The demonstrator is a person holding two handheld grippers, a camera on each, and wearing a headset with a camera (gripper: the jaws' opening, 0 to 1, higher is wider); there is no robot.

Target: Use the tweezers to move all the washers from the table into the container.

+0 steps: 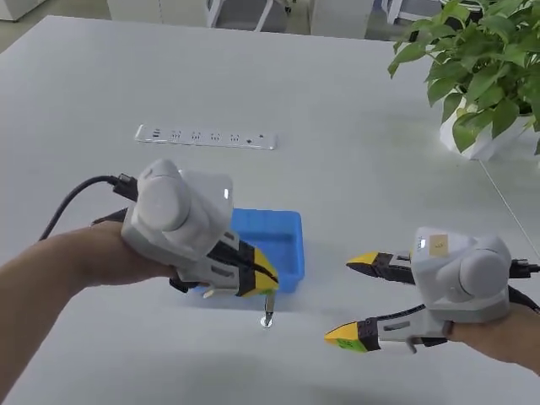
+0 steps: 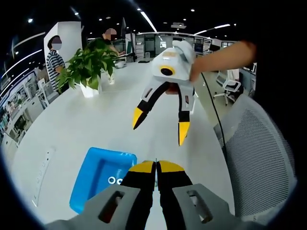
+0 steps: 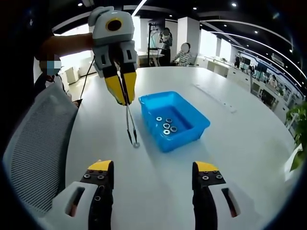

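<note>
container: near-left part hidden behind left gripper in head view.
tweezers: just the tips clear the jaws, rest covered.
washer: at tweezer tips, too small to tell if pinched or lying on table.
plant: leaves and pot cut by right edge.
right hand: cut by lower-right corner.

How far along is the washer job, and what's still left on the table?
Done: several washers already lie in the blue container. In hand: the left gripper is shut on the tweezers, whose tips are at a single washer on the table beside the container. Left: getting that single washer in. The right gripper is open and empty.
</note>
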